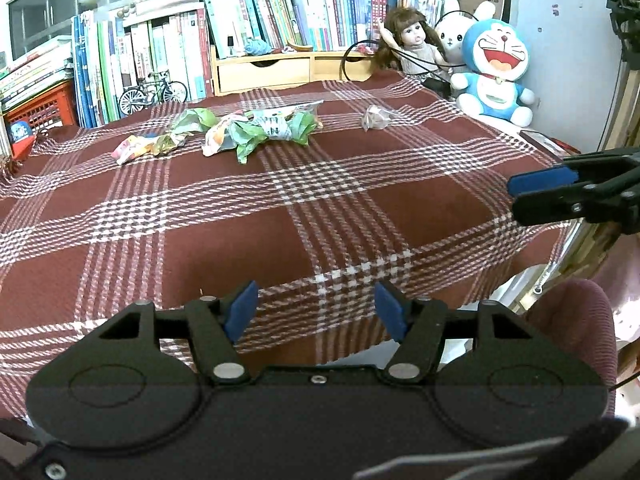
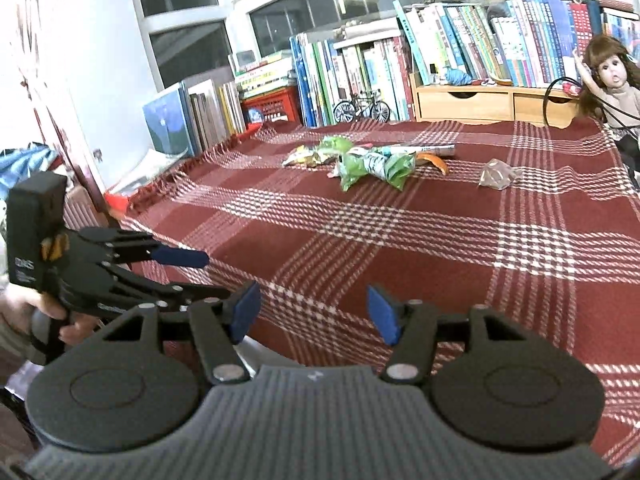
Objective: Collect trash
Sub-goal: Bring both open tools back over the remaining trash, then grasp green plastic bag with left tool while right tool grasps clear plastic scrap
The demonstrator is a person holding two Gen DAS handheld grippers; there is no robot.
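- Both grippers stand open with nothing between the pads: the left gripper (image 1: 316,312) and the right gripper (image 2: 314,312) hover over the near edge of the desk.
- The trash lies uncollected toward the far edge of the plaid cloth (image 1: 320,208): a heap of crumpled wrappers (image 1: 256,128) and, apart to its right, a small clear wrapper (image 1: 375,117). No bin shows, so collecting seems barely begun.
- Only the left view shows the blue plush toy (image 1: 494,70) at the far right corner.
- Only the right view shows a hand (image 2: 52,312) holding the left gripper, and the desk's left edge with leaning books (image 2: 208,116).
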